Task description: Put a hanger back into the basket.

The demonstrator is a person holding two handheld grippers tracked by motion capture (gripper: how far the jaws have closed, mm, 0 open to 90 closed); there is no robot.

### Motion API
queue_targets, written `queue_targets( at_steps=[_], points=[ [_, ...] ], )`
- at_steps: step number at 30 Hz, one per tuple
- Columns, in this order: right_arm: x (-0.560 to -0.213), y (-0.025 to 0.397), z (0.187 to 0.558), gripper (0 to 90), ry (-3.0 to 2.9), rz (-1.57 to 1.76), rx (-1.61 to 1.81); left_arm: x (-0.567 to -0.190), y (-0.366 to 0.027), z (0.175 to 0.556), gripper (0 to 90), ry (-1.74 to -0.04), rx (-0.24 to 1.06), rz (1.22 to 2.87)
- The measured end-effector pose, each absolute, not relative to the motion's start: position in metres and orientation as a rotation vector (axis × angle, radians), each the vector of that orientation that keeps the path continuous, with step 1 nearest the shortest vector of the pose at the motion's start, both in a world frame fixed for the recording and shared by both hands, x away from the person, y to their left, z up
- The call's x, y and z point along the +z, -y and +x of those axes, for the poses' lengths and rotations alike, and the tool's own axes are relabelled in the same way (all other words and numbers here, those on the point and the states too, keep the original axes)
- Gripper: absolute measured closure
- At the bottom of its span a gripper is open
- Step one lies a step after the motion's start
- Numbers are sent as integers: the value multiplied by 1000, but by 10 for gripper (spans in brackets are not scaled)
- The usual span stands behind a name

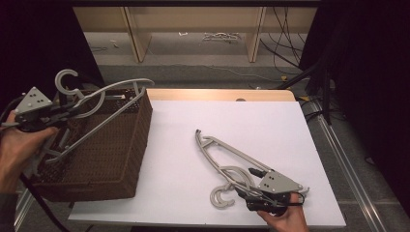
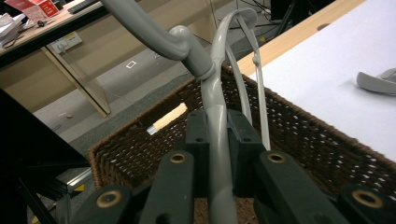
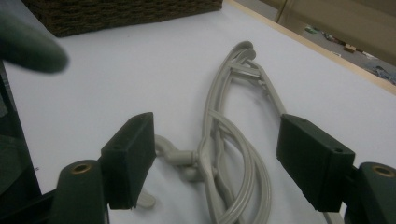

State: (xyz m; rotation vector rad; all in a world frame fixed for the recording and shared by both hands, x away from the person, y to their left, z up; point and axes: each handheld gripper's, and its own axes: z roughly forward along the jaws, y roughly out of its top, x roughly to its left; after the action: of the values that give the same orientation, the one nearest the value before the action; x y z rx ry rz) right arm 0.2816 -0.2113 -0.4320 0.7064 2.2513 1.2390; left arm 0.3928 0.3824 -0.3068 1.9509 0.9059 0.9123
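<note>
- Grey plastic hanger (image 1: 99, 113) up in the air over the wicker basket (image 1: 121, 159), clamped near its neck by the left gripper (image 1: 72, 107); jaws pinched tight on the shoulder bar, plain to see in the left gripper view, hook (image 2: 154, 32) curling up and away.
- Long axis of that held hanger slanting down into the basket, far end low inside the weave, hook end high above the back-left rim.
- Over to the second lot: hangers on the desk (image 1: 232, 164), two by the look of the doubled bars in the right gripper view, stacked one on the other, flat on the white desk (image 1: 217, 125) near its front edge.
- Long axis running diagonally, slim ends pointing up-left toward the basket, hooks curled at the near end, just beside the right gripper (image 1: 256, 195).
- Right gripper spread wide, nothing held; right gripper view puts the stacked hangers (image 3: 224, 140) dead ahead, lying between the two black pads, neck and hook closest to the jaws.
- Key relation for the coming grab, as a judgement: hangers straight in front of the right gripper, axis roughly along its line of reach, so a short push forward and a squeeze at the neck looks the likely call.
- Right hand (image 1: 285, 220) clearly the nearer one; left busy at the basket, well apart.
</note>
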Motion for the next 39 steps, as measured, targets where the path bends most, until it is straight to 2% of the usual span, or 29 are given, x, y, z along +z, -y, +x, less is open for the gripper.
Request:
queue_targets(
  at_steps=[9, 19, 28, 34, 39],
  points=[
    [-431, 212, 282, 231, -2225, 729, 1245, -325, -400, 399, 807, -958, 909, 1950],
    [-432, 211, 282, 232, -2219, 722, 1241, -336, -408, 398, 807, -980, 902, 1964],
    [-432, 212, 282, 233, -2233, 720, 1231, -346, -415, 403, 807, -1066, 890, 1969],
    [-433, 211, 283, 237, -2235, 719, 1229, -355, -407, 409, 803, -1066, 867, 2022],
    [-432, 211, 282, 238, -2243, 715, 1223, -371, -405, 416, 802, -1081, 816, 2141]
  ],
)
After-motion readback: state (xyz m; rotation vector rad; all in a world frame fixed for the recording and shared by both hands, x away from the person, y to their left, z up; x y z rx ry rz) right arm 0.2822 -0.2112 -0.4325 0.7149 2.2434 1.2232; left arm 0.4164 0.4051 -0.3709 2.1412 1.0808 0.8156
